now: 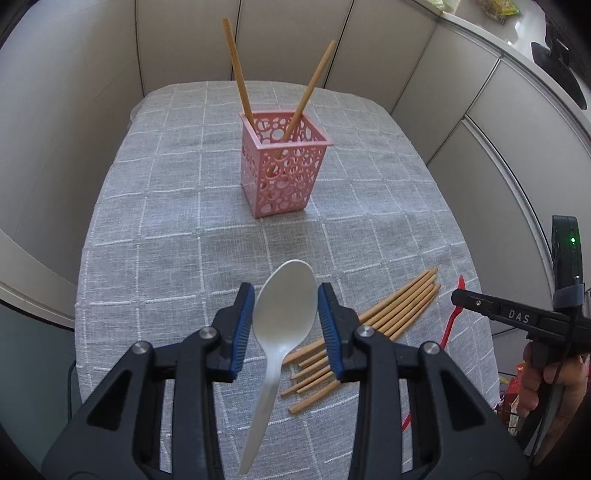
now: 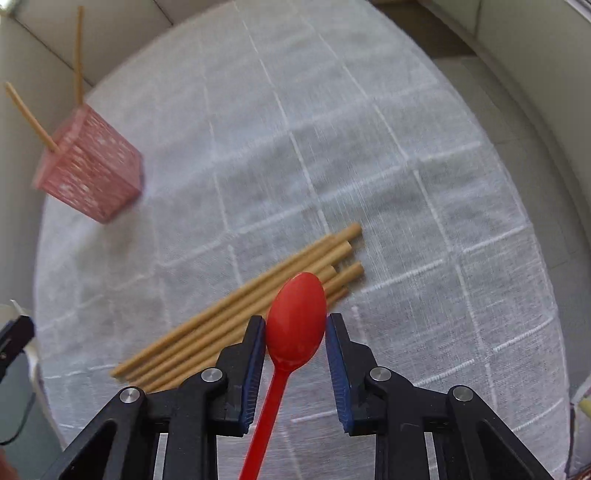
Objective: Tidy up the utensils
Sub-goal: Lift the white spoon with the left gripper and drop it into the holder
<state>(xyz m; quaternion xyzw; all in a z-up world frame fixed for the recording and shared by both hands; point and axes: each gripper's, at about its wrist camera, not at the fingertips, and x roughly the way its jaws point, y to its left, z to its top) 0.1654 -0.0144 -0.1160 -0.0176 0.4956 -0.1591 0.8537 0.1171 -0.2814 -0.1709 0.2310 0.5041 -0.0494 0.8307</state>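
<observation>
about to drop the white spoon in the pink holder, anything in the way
Nothing stands on the cloth between the white spoon and the pink holder. Two chopsticks already lean inside, but most of its opening looks free.

Looks like an office cubicle got turned into a test spot. A small table (image 1: 155, 258) covered with a grey checked cloth (image 1: 177, 206) is boxed in by beige partition panels (image 1: 417, 85), the kind found around desks. A ledge (image 1: 491, 26) with packets on it can be seen above them.
</observation>
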